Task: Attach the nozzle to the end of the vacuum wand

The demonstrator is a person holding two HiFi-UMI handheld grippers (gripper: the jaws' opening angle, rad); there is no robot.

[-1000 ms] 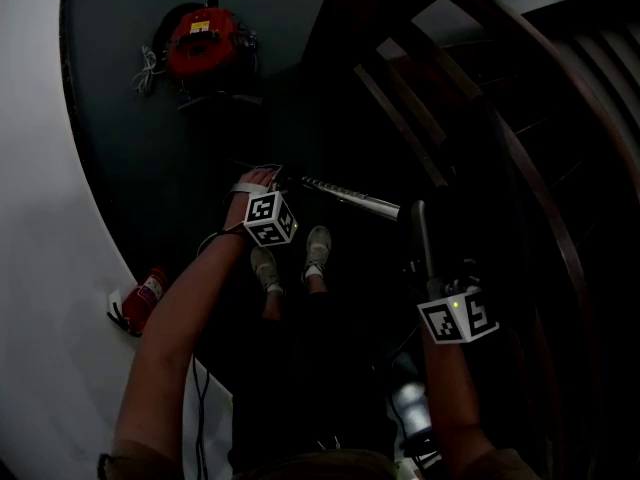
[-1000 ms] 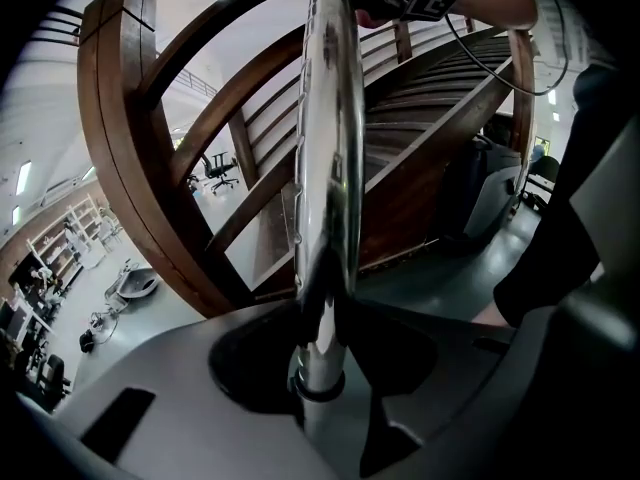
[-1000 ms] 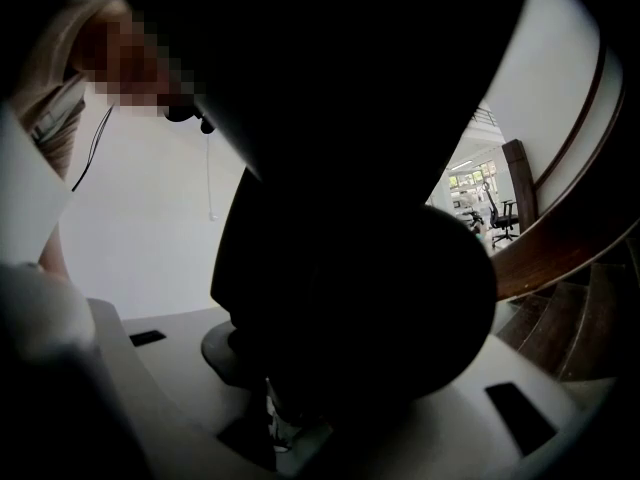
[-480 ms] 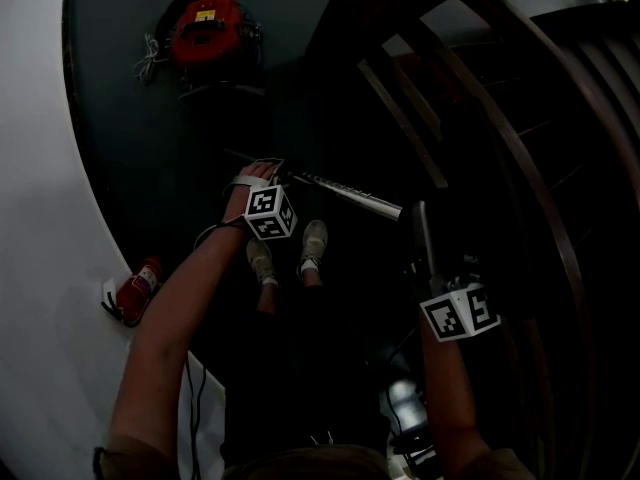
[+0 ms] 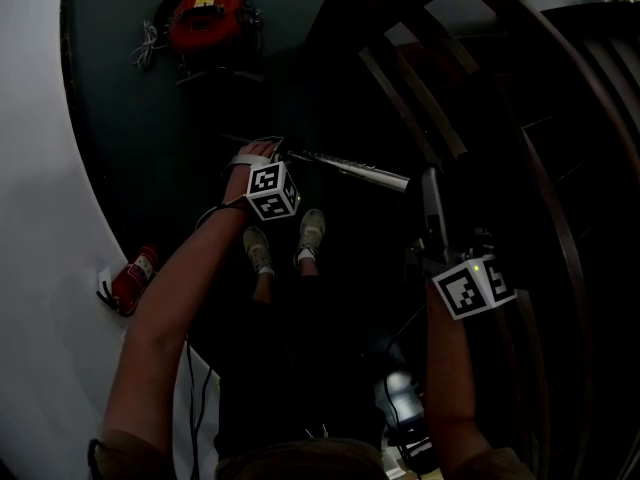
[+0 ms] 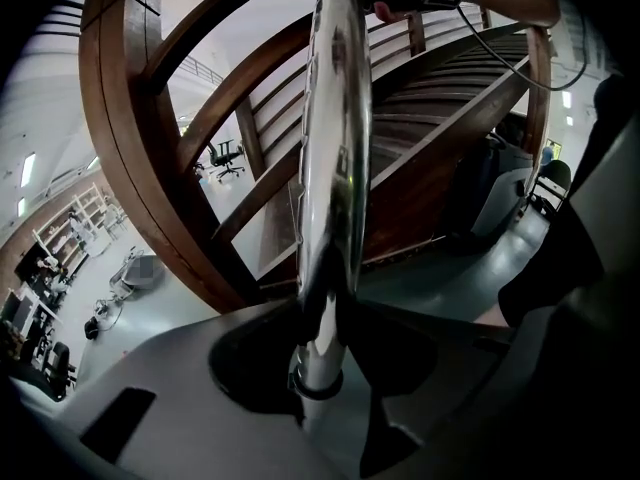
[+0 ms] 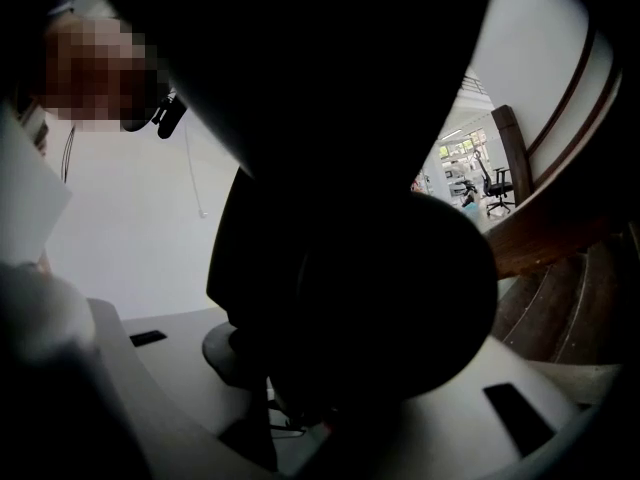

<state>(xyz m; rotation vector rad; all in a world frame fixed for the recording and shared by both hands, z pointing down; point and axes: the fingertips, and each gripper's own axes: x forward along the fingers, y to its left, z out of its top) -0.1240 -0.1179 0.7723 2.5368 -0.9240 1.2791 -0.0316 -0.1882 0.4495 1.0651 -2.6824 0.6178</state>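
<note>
The left gripper (image 5: 266, 154) was clamped shut on the near end of a shiny chrome vacuum wand (image 5: 355, 169). In the left gripper view, the left gripper (image 6: 320, 373) had its jaws tight on the chrome wand (image 6: 335, 158), which rose straight away from them towards a curved brown wooden staircase (image 6: 140, 148).

The right gripper (image 5: 440, 253) held a long dark grey plastic nozzle (image 5: 431, 206). In its own view the right gripper (image 7: 325, 393) had the nozzle (image 7: 380, 268) as a black bulk filling the gap, and its jaws had just closed a little further on it. The wand's free end lay just beside the nozzle's upper end; whether they touched could not be made out.

A red vacuum cleaner (image 5: 207, 20) sat at the far edge of the dark floor (image 5: 130, 118). A red fire extinguisher (image 5: 130, 280) lay at the floor's left edge.
</note>
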